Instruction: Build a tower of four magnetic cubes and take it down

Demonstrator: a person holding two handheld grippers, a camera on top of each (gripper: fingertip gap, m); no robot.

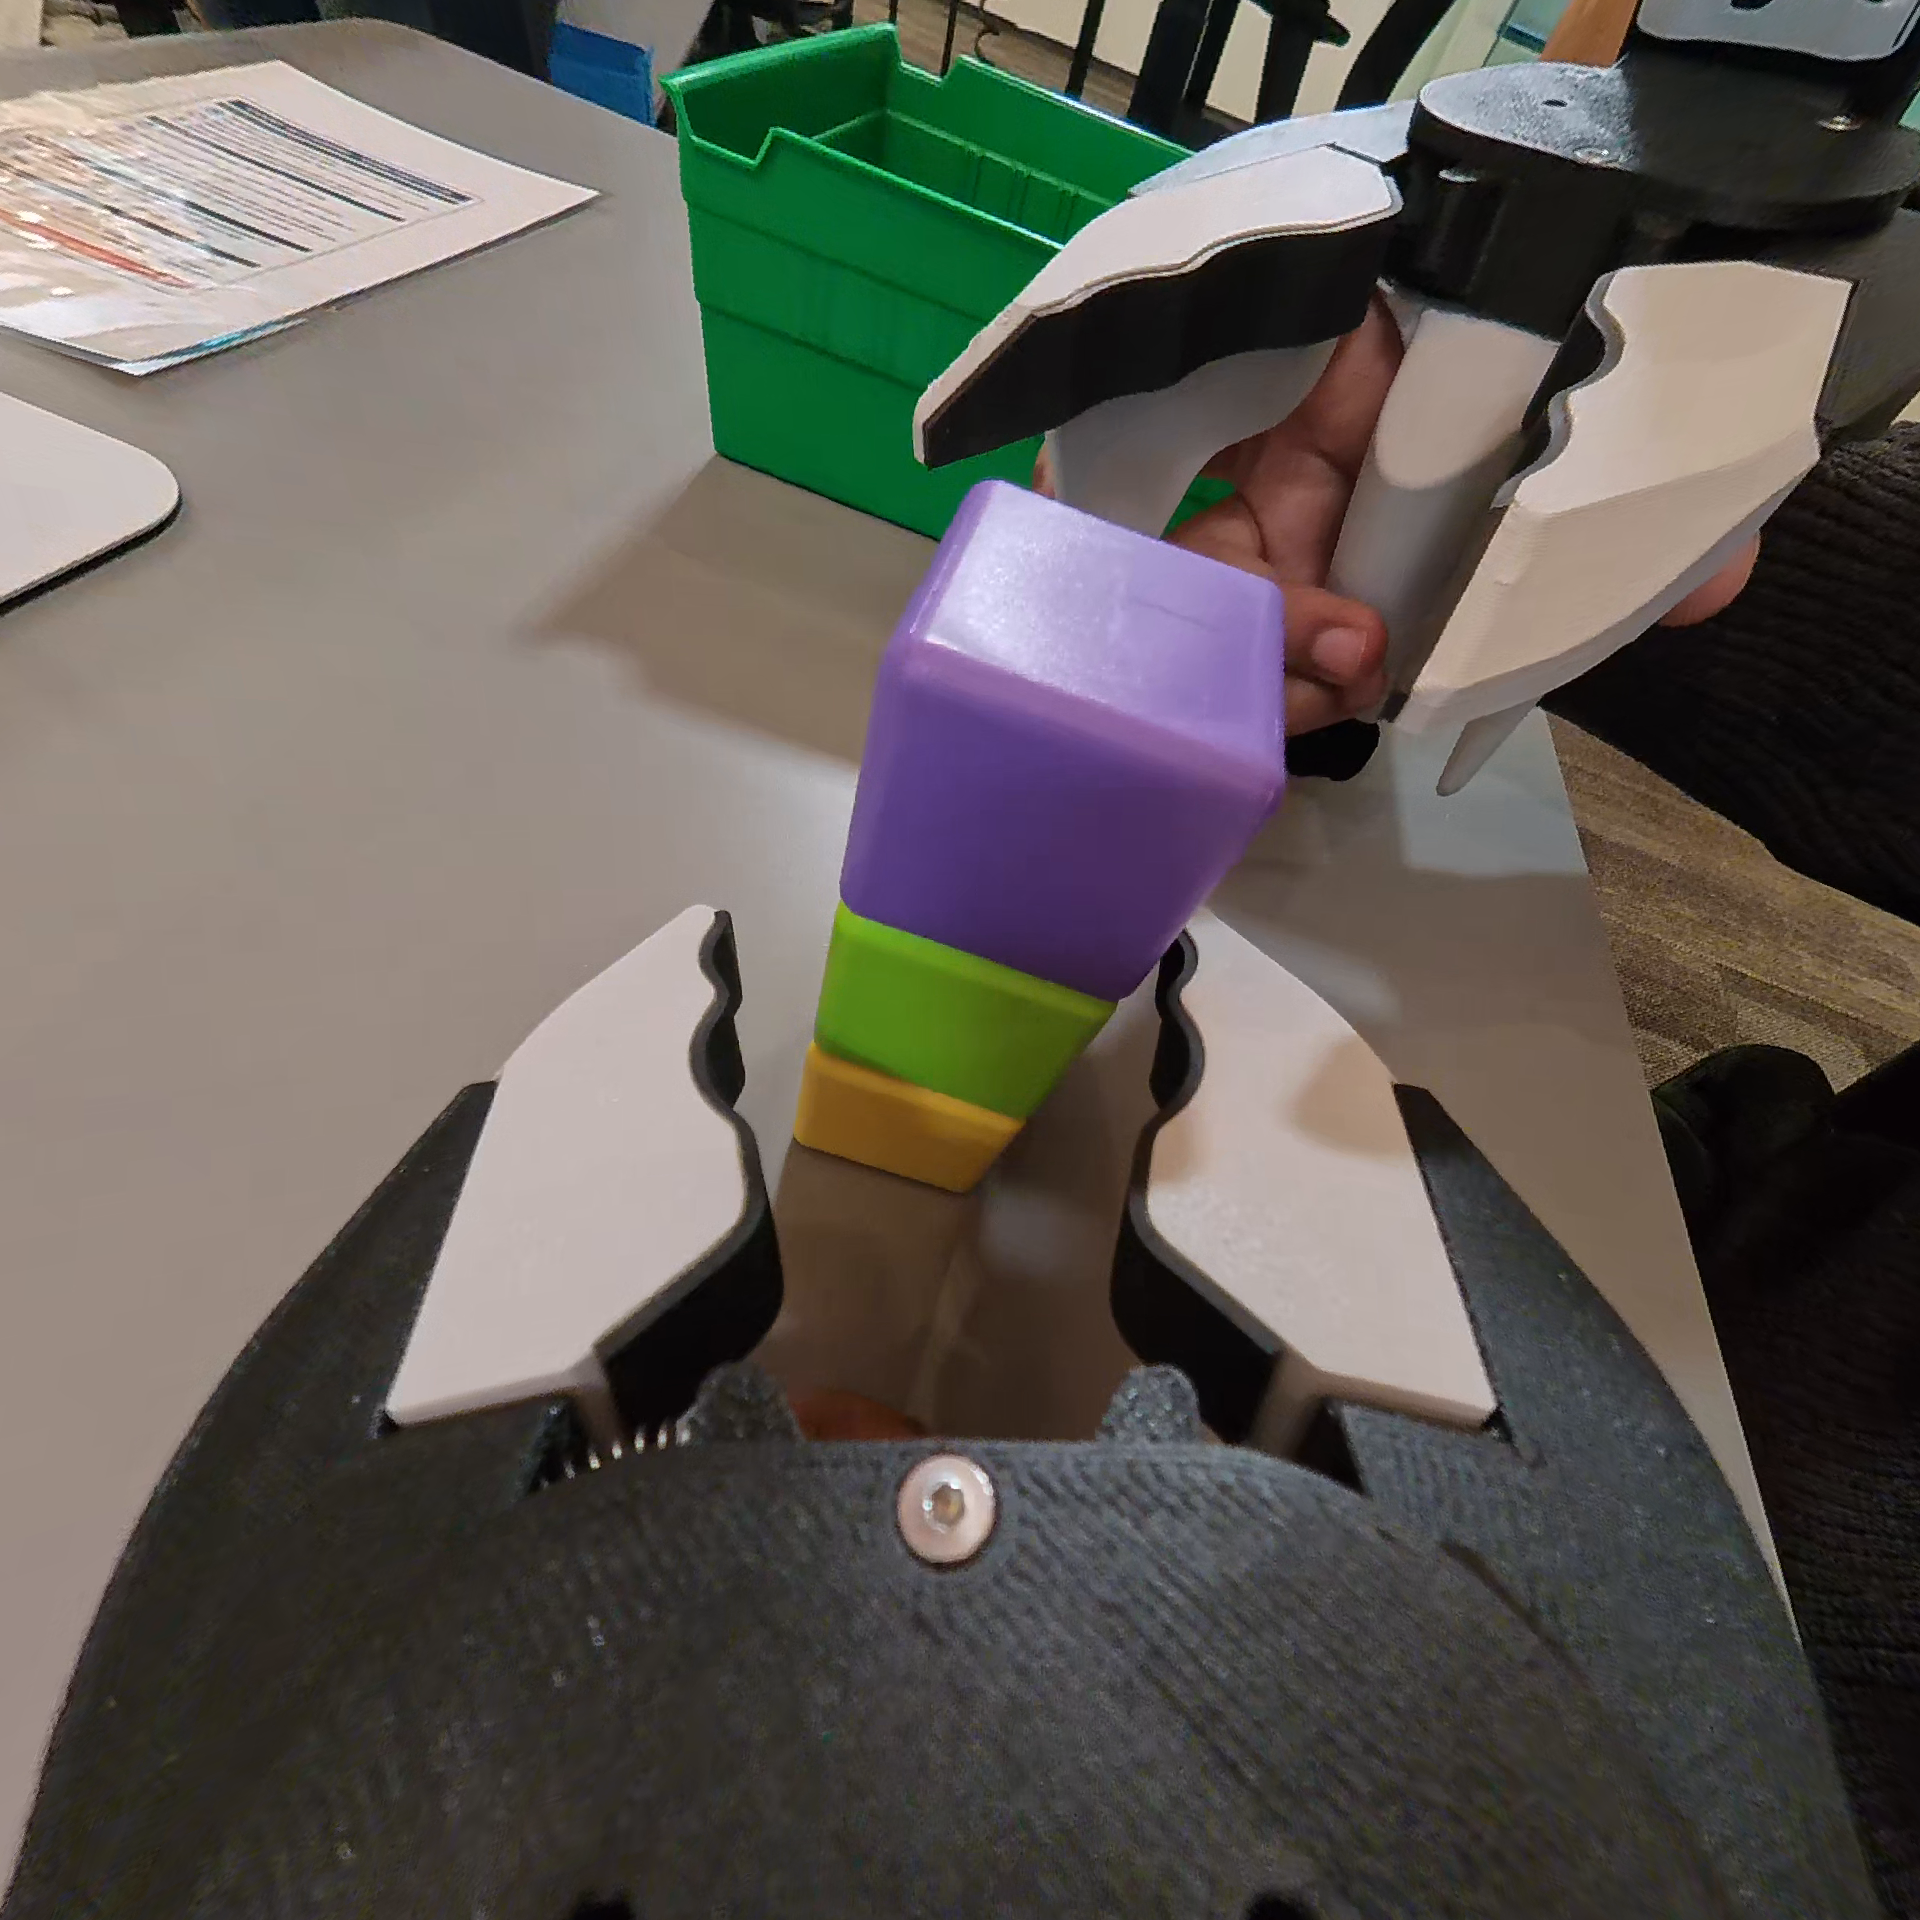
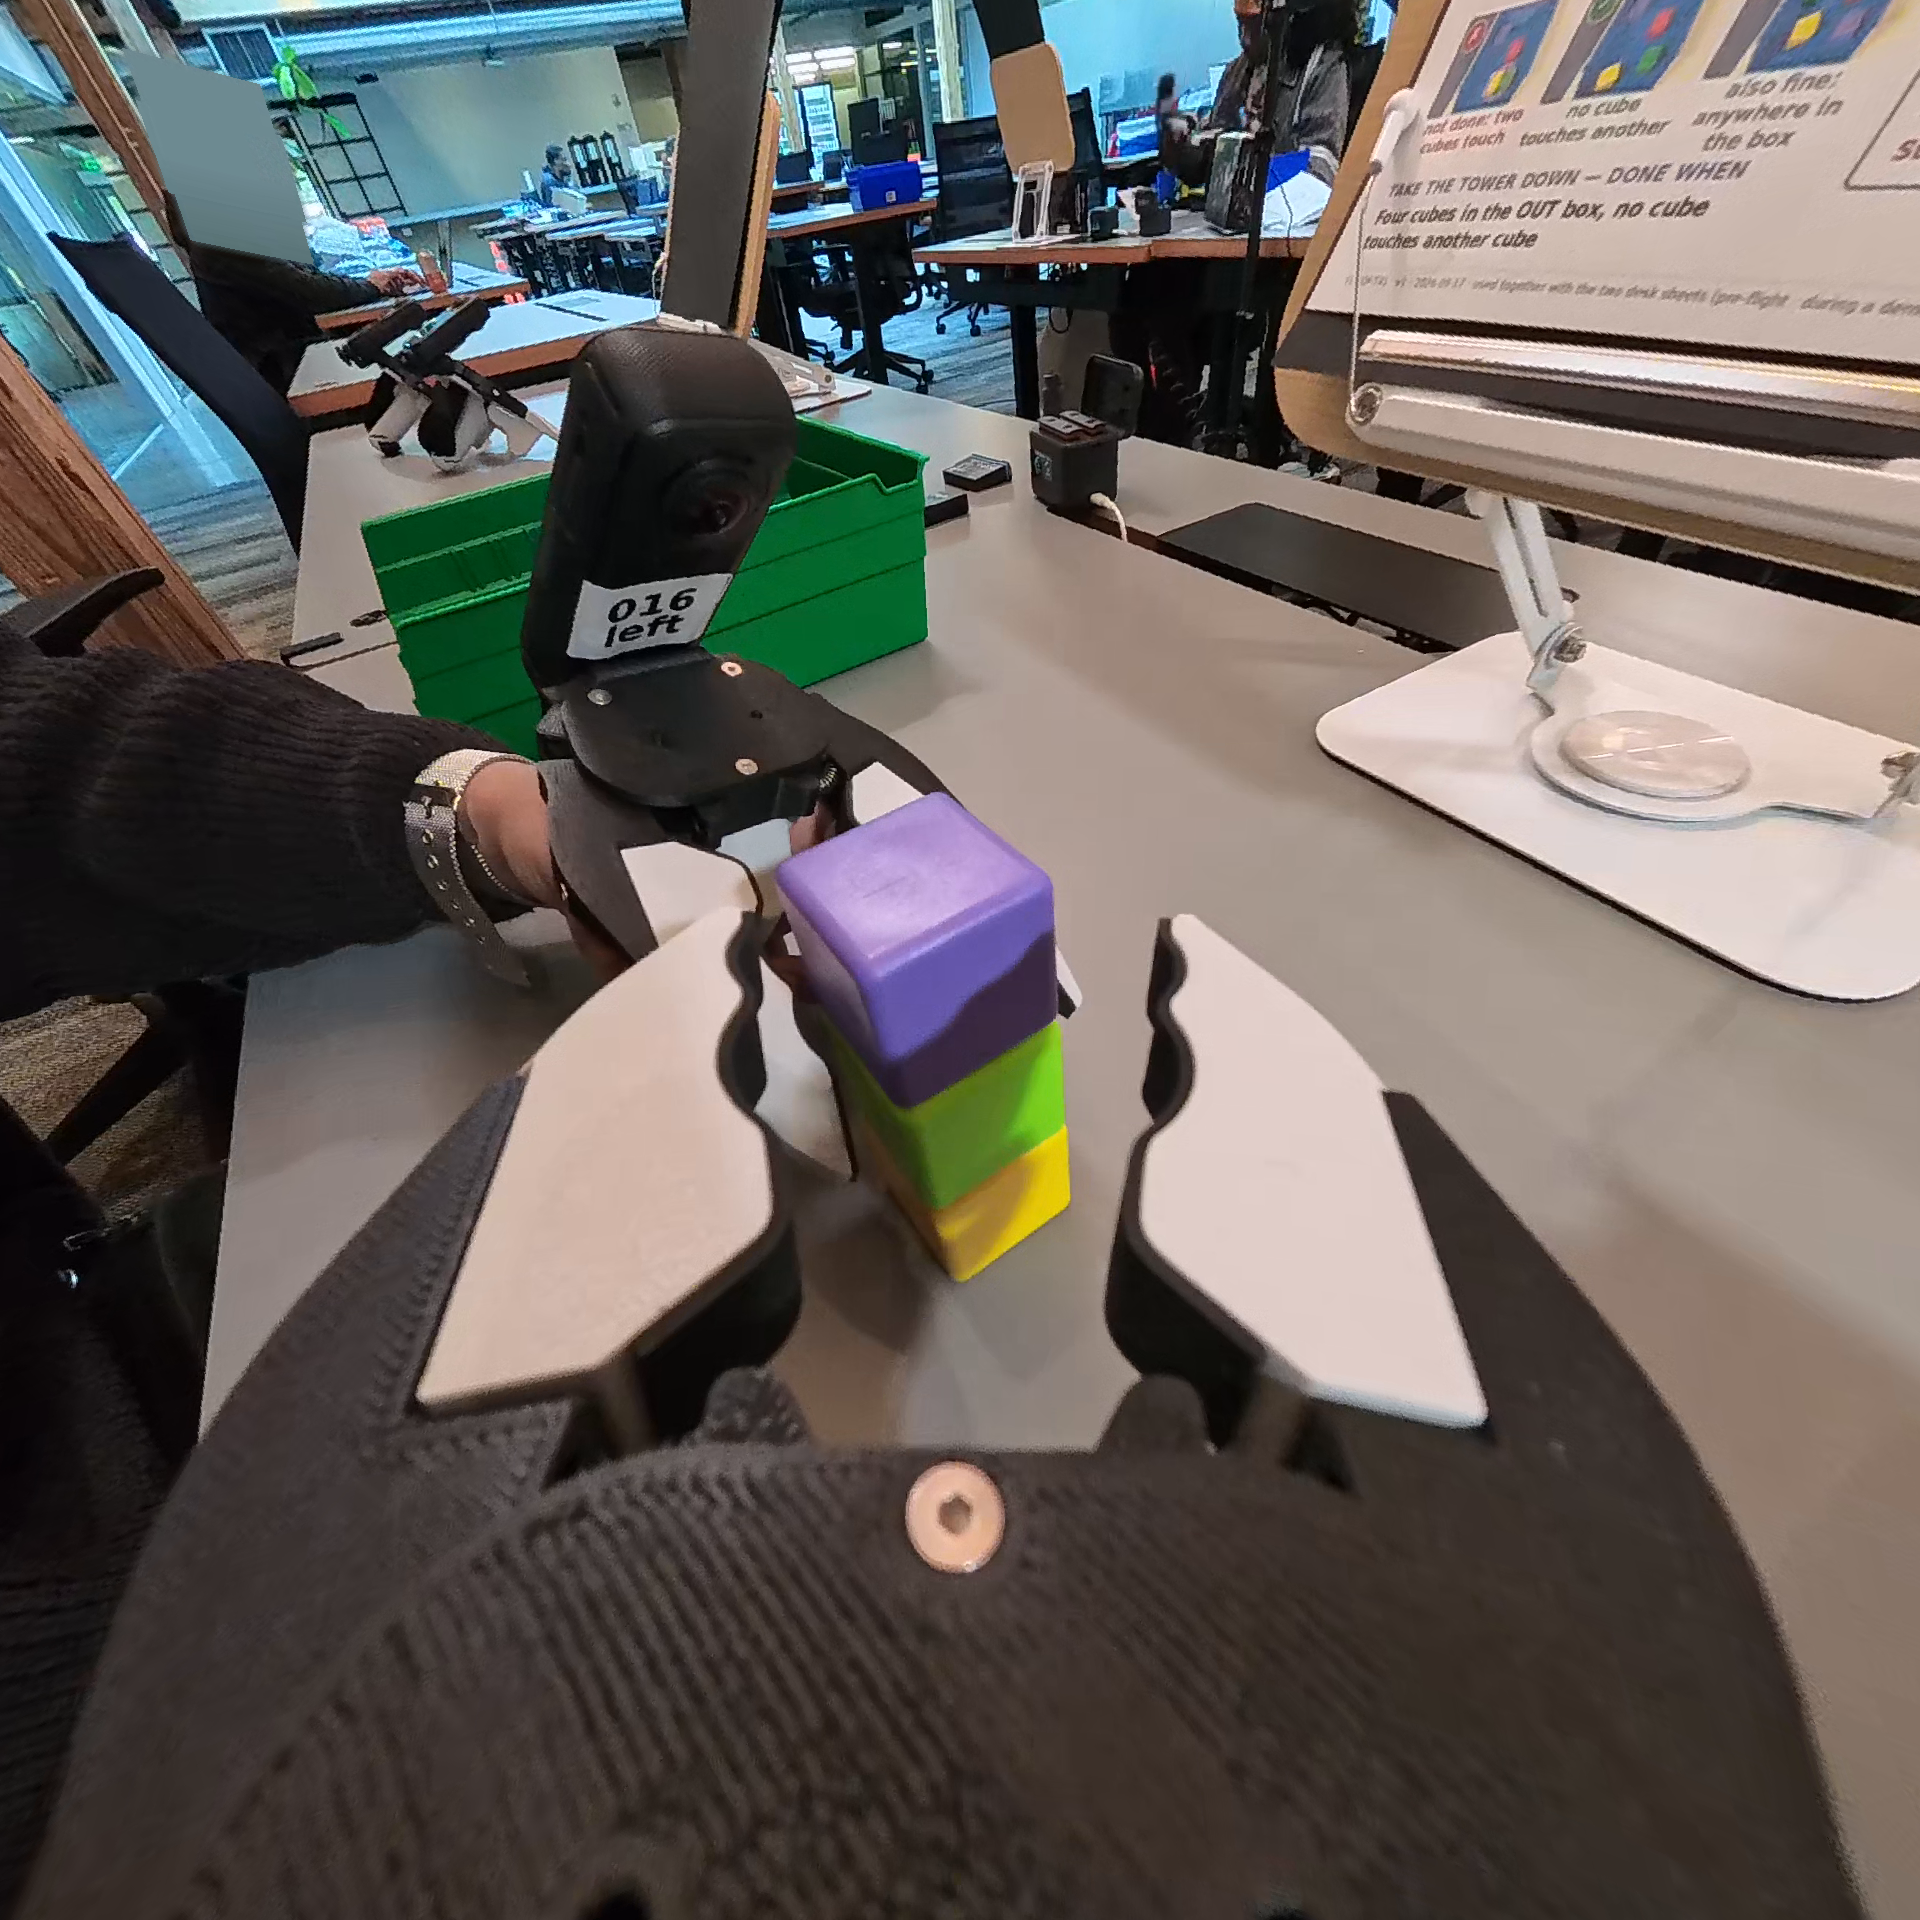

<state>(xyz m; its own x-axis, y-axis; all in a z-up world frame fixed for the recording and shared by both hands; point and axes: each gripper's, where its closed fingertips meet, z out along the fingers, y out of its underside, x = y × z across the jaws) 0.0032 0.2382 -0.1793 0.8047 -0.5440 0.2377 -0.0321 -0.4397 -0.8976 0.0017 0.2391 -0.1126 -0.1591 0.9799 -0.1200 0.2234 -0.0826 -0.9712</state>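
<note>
Grey tabletop (image 2: 1299,883) carries a three-cube tower: a purple cube (image 1: 1060,769) on a lime-green cube (image 1: 951,1023) on a yellow cube (image 1: 899,1132). The left gripper (image 1: 951,977) is spread wide, its white fingers on either side of the tower's lower cubes with a gap on each side, gripping nothing; whether a finger grazes a cube cannot be told. The right gripper (image 2: 951,987) is likewise wide open and empty, its fingertips flanking the tower without touching it. In the left wrist view it appears beyond and above the purple cube, held by a hand (image 1: 1288,520), its jaws well apart.

A green bin (image 1: 883,301) stands on the table behind the tower, some way off. A printed sheet (image 1: 208,208) lies at the far left, well apart from the cubes. A white stand base (image 2: 1662,831) sits off to the right, with bare table between it and the tower. The table's right edge (image 1: 1600,935) runs near the right gripper, carpet beyond it.
</note>
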